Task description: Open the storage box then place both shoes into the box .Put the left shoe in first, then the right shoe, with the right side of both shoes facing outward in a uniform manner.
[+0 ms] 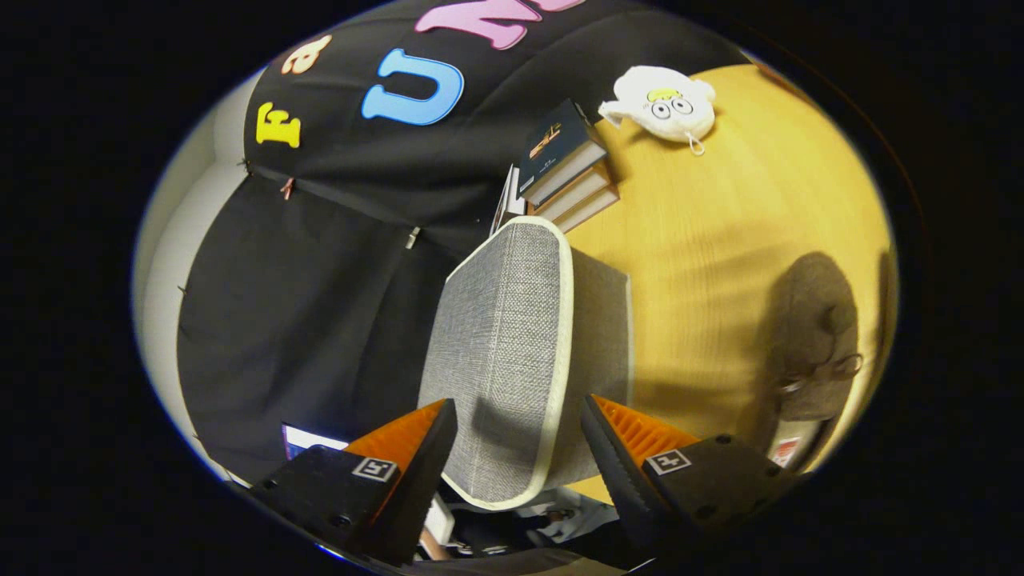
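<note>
The grey fabric storage box (604,320) stands on the yellow wooden table (720,240). Its lid (504,344), grey with a cream trim, is lifted, and its broad face is turned toward me. My gripper (518,444) is open, fingers wide apart, and the lid's near rounded end lies between them. One fingertip (438,448) is at the lid's one side and the other fingertip (598,448) is just off the trim on the other side. A brown shoe (816,344) with laces lies on the table beyond the box. Dark and white shapes under the lid's near end are too unclear to name.
A stack of books (564,164) stands at the far end of the box, with a white plush toy (662,102) past it on the table. The booth's black cloth wall (320,304) hangs close along the box's other side.
</note>
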Demonstrator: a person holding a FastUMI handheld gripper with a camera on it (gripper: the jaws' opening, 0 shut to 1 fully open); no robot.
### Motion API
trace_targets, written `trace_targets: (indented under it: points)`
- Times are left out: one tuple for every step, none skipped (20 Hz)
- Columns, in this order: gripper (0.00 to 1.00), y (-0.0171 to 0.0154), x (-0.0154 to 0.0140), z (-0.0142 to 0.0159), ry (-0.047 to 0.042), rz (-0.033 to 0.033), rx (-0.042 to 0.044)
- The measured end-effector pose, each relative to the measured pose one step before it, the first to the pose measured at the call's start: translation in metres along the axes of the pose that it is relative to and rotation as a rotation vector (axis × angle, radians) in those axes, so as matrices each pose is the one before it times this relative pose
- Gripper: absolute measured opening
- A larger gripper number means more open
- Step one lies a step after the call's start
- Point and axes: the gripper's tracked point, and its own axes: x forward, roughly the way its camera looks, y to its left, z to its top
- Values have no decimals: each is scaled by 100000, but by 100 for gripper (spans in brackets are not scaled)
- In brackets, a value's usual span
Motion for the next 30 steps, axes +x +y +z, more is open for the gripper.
trace_targets:
  points:
    - [95,-39,556,-338,935,2024,2770]
    - [93,-149,177,209,-236,1779,3144]
    - [67,77,129,-63,958,3053,3691]
    - [67,215,-313,-11,626,3029,3828]
    - [60,170,-448,-29,-610,2542,3266]
    - [43,685,-544,497,-2466,5035,1782]
    - [25,871,-855,618,-3862,2316,-2760]
    - [8,208,-487,185,-1091,2045,-2976]
    - [5,250,-664,-248,130,843,-1587]
    - [5,307,-8,-49,640,465,-390]
    - [5,481,-82,-3,-128,-7,-1453]
    - [5,776,-31,176,-686,-170,-3000]
    - [5,862,-21,122,-640,-208,-3989]
    - [5,1008,175,234,-1001,-43,-4447]
    - [6,1321,168,-21,-813,494,-3958]
    - [7,1349,349,66,-229,1161,-3370]
    - [7,1578,474,-18,123,1152,-3403]
    - [8,1212,504,21,299,496,-2492]
    - [9,1428,724,120,298,850,-2673]
    - [9,1566,753,195,87,1202,-2789]
    - [10,1858,986,45,407,1112,-3119]
    - [9,1367,912,125,806,369,-3006]
    - [10,1333,748,-105,1112,-4,-2990]
    - [10,1273,1007,86,944,220,-2840]
    - [10,1249,1161,36,451,302,-2885]
    - [10,1026,989,-78,729,525,-2875]
    - [10,929,795,-164,1077,204,-2428]
    - [10,574,1041,-412,1572,-102,-2214]
    - [10,518,934,-538,1450,-79,-1903]
    - [11,527,1119,-387,1241,406,-1469]
